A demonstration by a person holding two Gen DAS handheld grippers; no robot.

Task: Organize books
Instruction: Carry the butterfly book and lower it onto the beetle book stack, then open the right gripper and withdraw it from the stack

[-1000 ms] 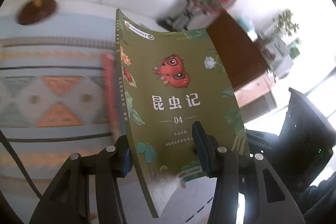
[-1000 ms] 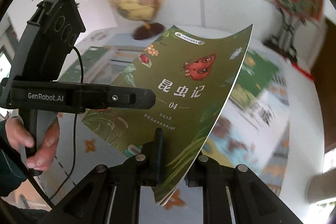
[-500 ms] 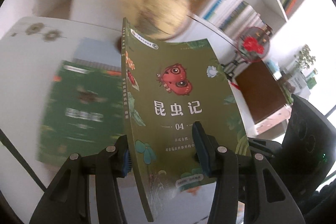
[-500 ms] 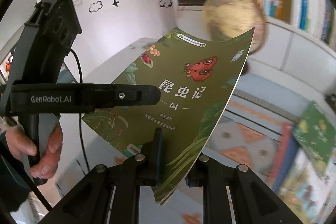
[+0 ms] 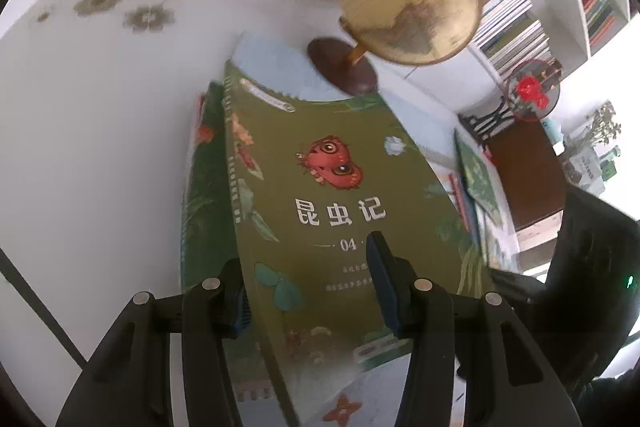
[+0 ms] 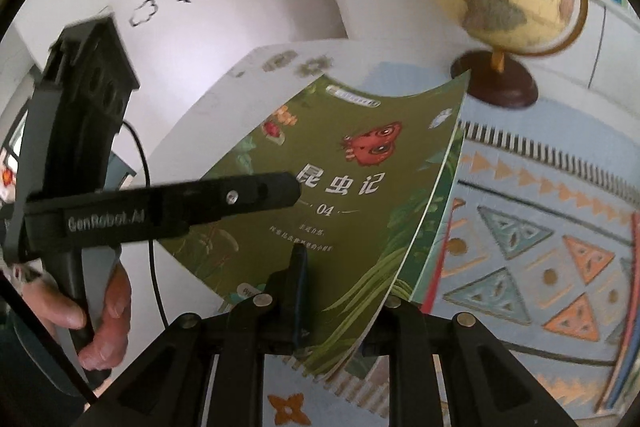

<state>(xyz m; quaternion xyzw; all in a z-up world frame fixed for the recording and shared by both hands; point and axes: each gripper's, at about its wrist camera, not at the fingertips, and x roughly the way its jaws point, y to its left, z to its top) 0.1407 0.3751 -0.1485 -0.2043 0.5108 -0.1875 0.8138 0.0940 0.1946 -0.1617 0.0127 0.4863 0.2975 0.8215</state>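
Carrying: both grippers are holding one green book point(image 5: 340, 211) up over the table point(image 5: 92, 131), with the globe point(image 5: 408, 1) just beyond its top edge.
Left gripper point(image 5: 308, 291): its fingers are clamping the book near the spine at the bottom edge, one blue pad point(image 5: 382, 279) lying on the front cover and the other behind it.
Right gripper point(image 6: 340, 291): its fingers are pinching the lower edge of the same book point(image 6: 360, 195) towards the open side, nearly together on the thin block of pages.
Hand point(image 6: 106, 311): a person's hand is gripping the handle of the left gripper, showing at the left of the right wrist view.
Handling: it is looking like a thin, light paperback; the cover is bowing and the far corner is curling, so it is going to flop rather than stay flat.
Best hold: gripping close to the spine is looking safest, with the second grip steadying the loose page edge so the pages are not fanning out.
Looks: olive-green glossy cover, a red butterfly with eye spots, leaves and flowers round the border, white Chinese title and "04" beneath.
Below: another green book point(image 5: 204, 187) is lying on the patterned mat point(image 6: 540, 227), partly hidden under the held one.
Risk: the glossy cover may be slipping in the pads.
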